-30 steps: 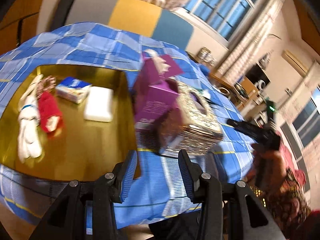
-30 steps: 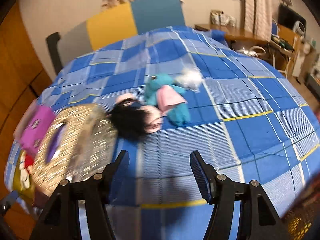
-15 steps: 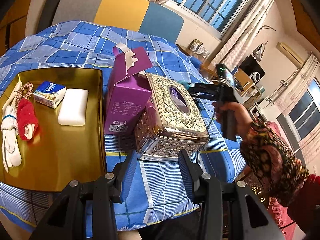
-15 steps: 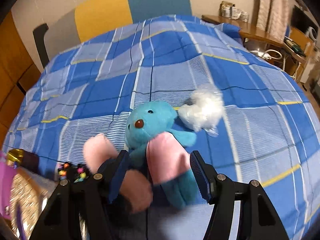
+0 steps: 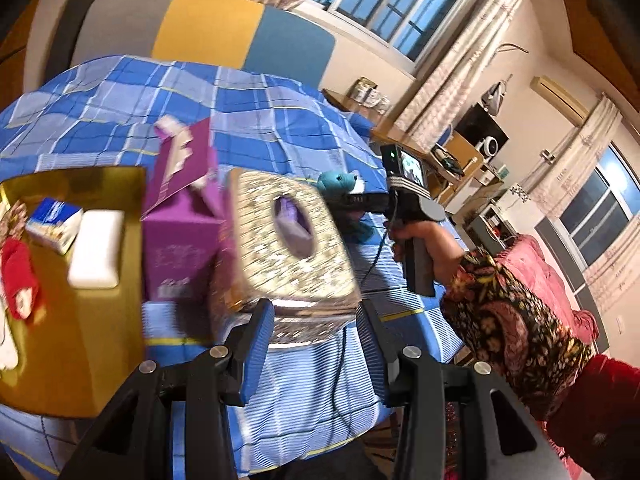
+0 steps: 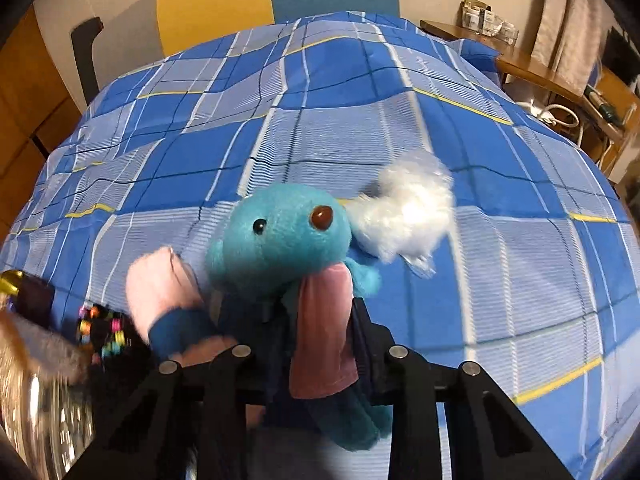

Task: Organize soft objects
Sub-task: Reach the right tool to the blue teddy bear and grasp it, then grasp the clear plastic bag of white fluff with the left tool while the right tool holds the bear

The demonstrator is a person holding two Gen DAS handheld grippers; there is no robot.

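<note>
- The blue plush toy [image 6: 280,240] lies on the blue checked bedspread [image 6: 400,120], its head lifted toward the right wrist camera and its pink dress [image 6: 324,336] hanging down between the right gripper's fingers.
- The right gripper [image 6: 296,332] is around the toy's body; its jaws are closing, with the toy between them and the fingers pressed into the plush on both sides.
- A white fluffy tuft [image 6: 404,212] lies on the bedspread just beside the toy's head, on the right of the picture.
- A doll with pink limbs [image 6: 160,296] and dark hair with coloured beads lies just beside the toy on the other side, partly blurred.
- In the left wrist view the same toy [image 5: 338,182] shows beyond a glittery tissue box [image 5: 288,240], with the right gripper [image 5: 360,200] reaching to it, held by a hand [image 5: 428,244] in a flowered sleeve.
- The left gripper [image 5: 316,344] hangs above the near edge of the bed, jaws about half apart with nothing between them.
- A purple carton [image 5: 180,236] with its flap open stands against the tissue box.
- Further left is a gold tray [image 5: 88,340] holding a white block [image 5: 96,248], a small blue-and-white pack [image 5: 54,226] and a red cloth item [image 5: 20,280].
</note>
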